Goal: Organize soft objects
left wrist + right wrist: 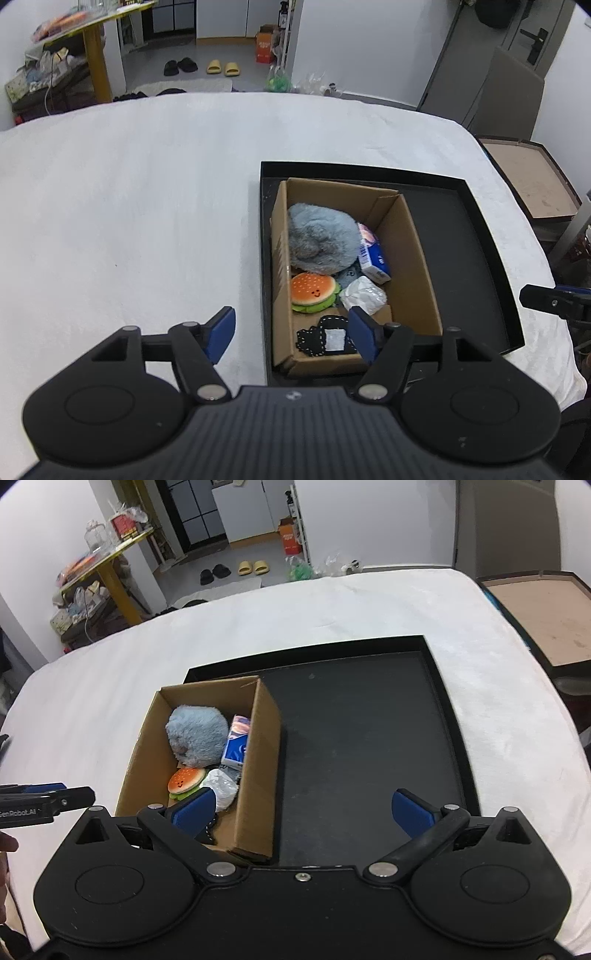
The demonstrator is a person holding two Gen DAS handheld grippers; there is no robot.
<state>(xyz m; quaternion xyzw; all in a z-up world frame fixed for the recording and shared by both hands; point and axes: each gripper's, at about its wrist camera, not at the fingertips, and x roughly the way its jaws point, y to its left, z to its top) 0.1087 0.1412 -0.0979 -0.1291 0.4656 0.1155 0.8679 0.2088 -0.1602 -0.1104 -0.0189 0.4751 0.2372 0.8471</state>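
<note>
Left wrist view: the left gripper [291,334] hangs half-wide and empty at 6 o'clock over the white-covered desk [129,221]. The cardboard box [413,266] sits in the black tray [476,236], long axis from 6 to 12, corralling the grey plush [321,240] and burger toy [314,291].

Right wrist view: the right gripper [304,810] gapes wide, empty, above the tray's bare floor; the box lies at 9 o'clock, probably already filled.

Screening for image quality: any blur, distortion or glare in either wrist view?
Left wrist view: sharp, strong fisheye bending of the white cloth-covered table, even lighting. Right wrist view: the same curvature, no glare, and the brown cardboard box stays crisp.
</note>
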